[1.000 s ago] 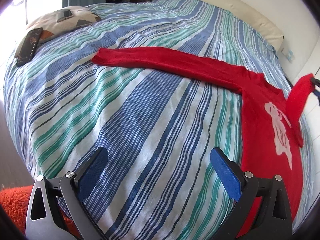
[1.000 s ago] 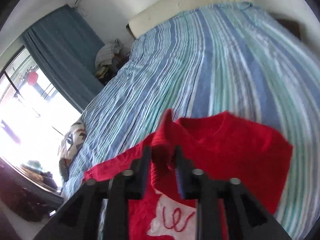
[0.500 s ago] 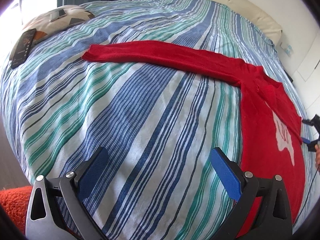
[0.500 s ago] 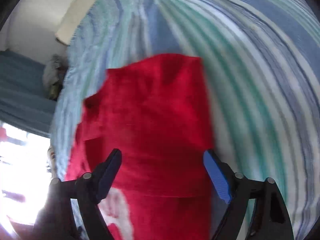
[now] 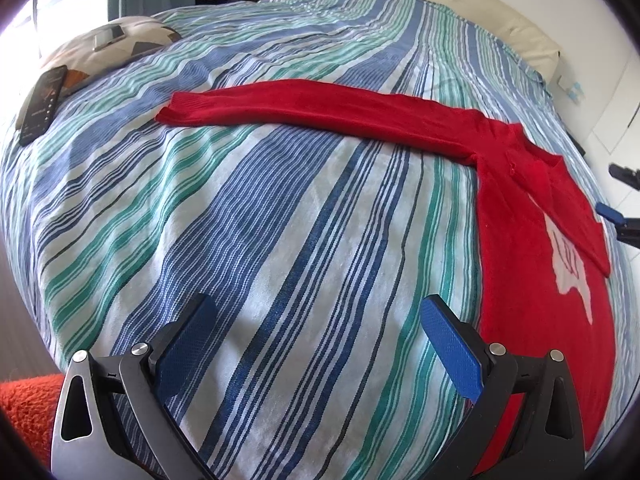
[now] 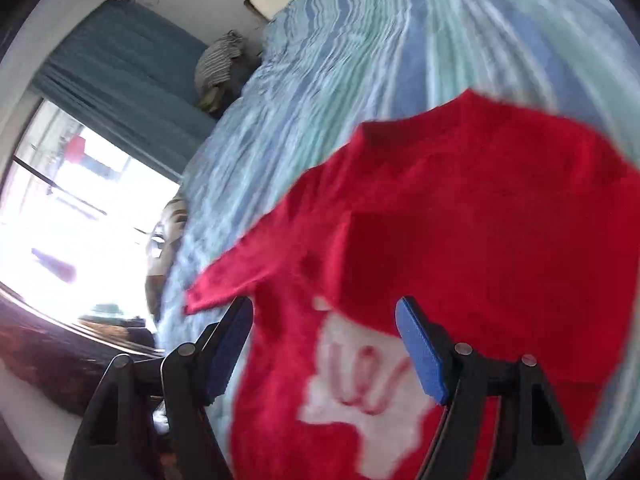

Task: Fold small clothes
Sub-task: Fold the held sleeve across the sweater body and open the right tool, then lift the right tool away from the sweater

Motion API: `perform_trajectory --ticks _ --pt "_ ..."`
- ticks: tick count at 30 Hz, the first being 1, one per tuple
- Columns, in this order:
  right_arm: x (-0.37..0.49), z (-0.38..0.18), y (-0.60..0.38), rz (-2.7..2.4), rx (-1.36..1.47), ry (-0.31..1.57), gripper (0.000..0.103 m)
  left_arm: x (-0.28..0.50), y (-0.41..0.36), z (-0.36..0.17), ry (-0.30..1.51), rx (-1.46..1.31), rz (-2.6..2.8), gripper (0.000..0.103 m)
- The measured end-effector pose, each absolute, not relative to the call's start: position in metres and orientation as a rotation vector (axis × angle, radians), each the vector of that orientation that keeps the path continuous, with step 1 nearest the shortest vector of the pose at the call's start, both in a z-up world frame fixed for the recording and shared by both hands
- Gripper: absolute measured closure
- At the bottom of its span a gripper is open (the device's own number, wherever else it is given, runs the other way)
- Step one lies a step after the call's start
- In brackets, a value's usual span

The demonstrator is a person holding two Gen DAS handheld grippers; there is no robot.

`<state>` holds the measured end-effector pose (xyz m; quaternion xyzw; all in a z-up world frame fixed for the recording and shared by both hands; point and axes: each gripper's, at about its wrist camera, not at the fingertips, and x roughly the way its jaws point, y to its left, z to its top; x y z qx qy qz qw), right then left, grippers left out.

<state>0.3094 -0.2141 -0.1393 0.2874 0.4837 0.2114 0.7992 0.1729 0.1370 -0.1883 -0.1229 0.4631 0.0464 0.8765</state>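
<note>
A red long-sleeved sweater (image 5: pixel 520 240) with a white print (image 5: pixel 568 256) lies flat on the striped bedspread (image 5: pixel 280 220). One sleeve (image 5: pixel 320 104) stretches out to the left; the other is folded across the chest. My left gripper (image 5: pixel 316 320) hovers open over bare bedspread, left of the sweater's hem, holding nothing. In the right wrist view, which is blurred, my right gripper (image 6: pixel 324 320) hangs above the sweater (image 6: pixel 460 220) and its print (image 6: pixel 360 392). Its jaws are apart and closing, with no cloth pinched between them. Its fingertips (image 5: pixel 608 212) show at the sweater's right edge.
A black phone (image 5: pixel 40 104) and a patterned cushion (image 5: pixel 108 44) lie at the bed's far left. A cream headboard (image 5: pixel 460 4) runs along the far side. Piled clothes (image 6: pixel 220 64) sit by the blue curtain (image 6: pixel 120 52). An orange rug (image 5: pixel 24 408) is below the bed edge.
My right gripper let go of the sleeve it held raised, opened wide and sank toward the sweater. The sleeve now lies folded over the chest. The left gripper stayed almost still.
</note>
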Motion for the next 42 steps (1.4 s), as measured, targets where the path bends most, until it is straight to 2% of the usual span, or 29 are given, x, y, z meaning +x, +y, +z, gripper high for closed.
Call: perform_trajectory --ticks 2,6,9,11,14,20,25,30,36,40,42 --pt "0.326 -0.159 -0.175 0.479 0.647 1.066 0.034 0.173 0.139 -0.189 0.969 -0.265 0.099 0.001" --pt "0.350 -0.175 -0.104 0.439 0.374 1.067 0.043 0.174 0.145 -0.189 0.975 -0.295 0.099 0.001" --pt "0.357 -0.194 -0.063 0.333 0.031 1.061 0.043 0.175 0.149 -0.191 0.983 -0.320 0.092 0.001" --pt "0.354 -0.215 -0.044 0.455 -0.008 1.144 0.043 0.176 0.150 -0.191 0.986 -0.330 0.088 0.001" --pt "0.331 -0.206 -0.040 0.584 -0.014 1.129 0.044 0.178 0.149 -0.191 0.988 -0.335 0.080 0.001" --pt "0.293 -0.174 -0.106 0.491 0.151 1.019 0.043 0.176 0.148 -0.191 0.989 -0.331 0.080 0.001" --pt "0.239 -0.175 -0.195 0.280 0.261 1.007 0.043 0.175 0.147 -0.191 0.987 -0.323 0.086 0.001" --pt "0.155 -0.175 -0.263 0.158 0.378 0.975 0.043 0.174 0.140 -0.193 0.993 -0.280 0.087 0.001" --pt "0.058 -0.174 -0.304 -0.035 0.349 0.909 0.043 0.175 0.132 -0.197 0.998 -0.228 0.093 0.001" --pt "0.009 -0.180 -0.323 -0.181 0.322 0.883 0.034 0.176 0.126 -0.203 1.019 -0.180 0.094 0.001" --pt "-0.006 -0.189 -0.328 -0.238 0.327 0.888 0.033 0.176 0.123 -0.207 1.031 -0.160 0.096 0.001"
